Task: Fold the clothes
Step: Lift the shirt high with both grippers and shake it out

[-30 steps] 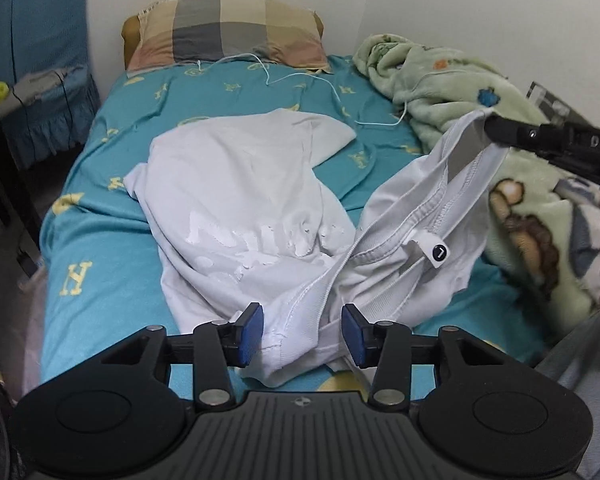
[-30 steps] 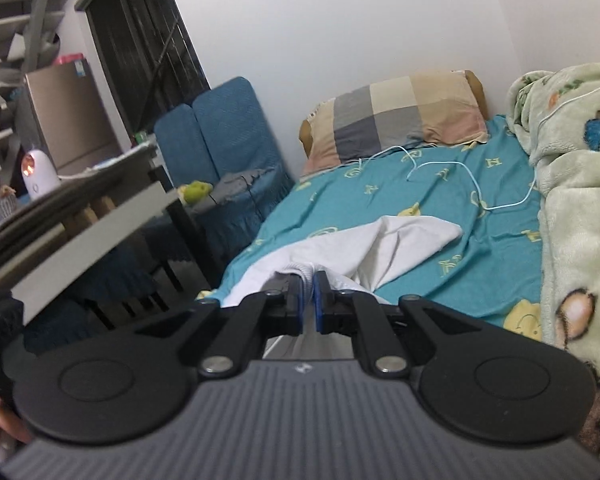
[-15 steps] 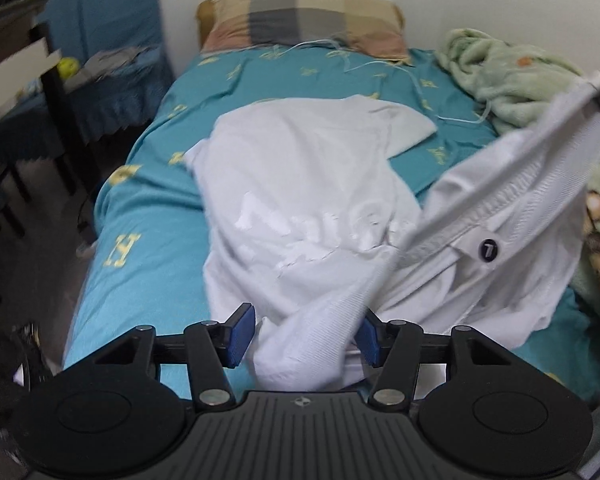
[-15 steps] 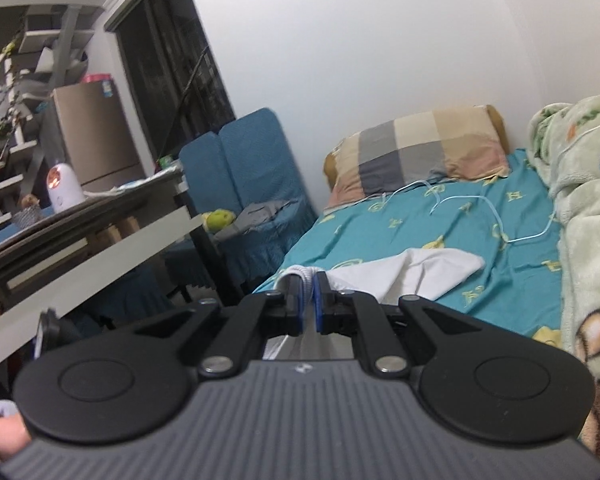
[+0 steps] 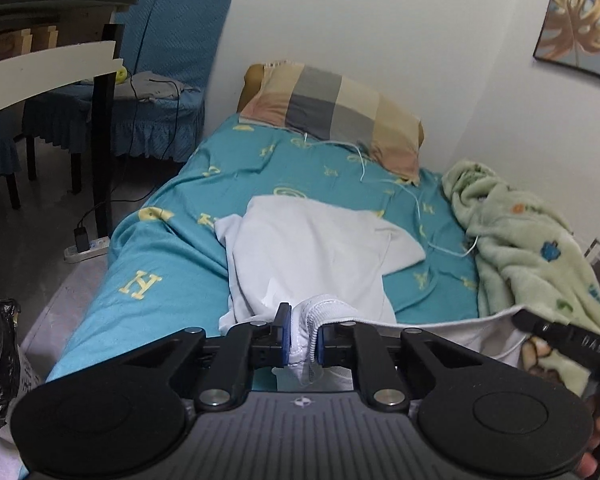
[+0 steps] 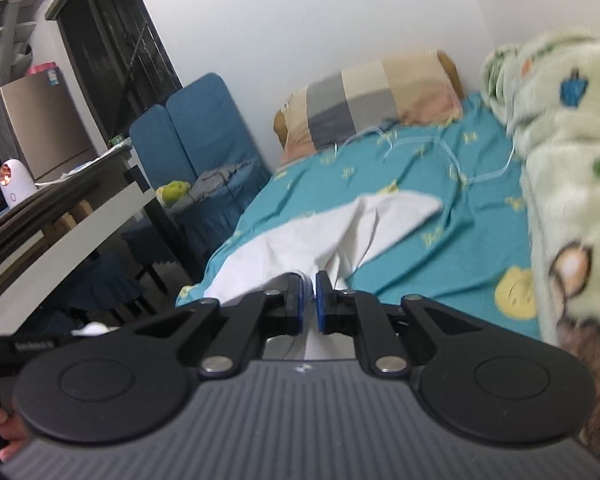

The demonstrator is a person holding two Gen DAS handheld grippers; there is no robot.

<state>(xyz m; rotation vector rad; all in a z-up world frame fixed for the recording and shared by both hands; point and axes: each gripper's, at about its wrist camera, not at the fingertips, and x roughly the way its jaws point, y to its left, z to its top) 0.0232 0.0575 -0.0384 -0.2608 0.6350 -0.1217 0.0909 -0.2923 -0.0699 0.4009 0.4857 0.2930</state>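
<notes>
A bed (image 5: 168, 248) with a teal patterned sheet filled a white-walled room, a checked pillow (image 5: 332, 108) at its head and a green blanket (image 5: 528, 236) along the wall side. Blue chairs (image 5: 168, 80) and a bench (image 5: 48, 52) stood beside it. A white shirt (image 5: 312, 256) lay across the sheet. The left hand-held gripper (image 5: 302, 338) had just been closing and clenched the shirt's ribbed edge; the right hand-held gripper (image 6: 308, 304) pinched another part.
</notes>
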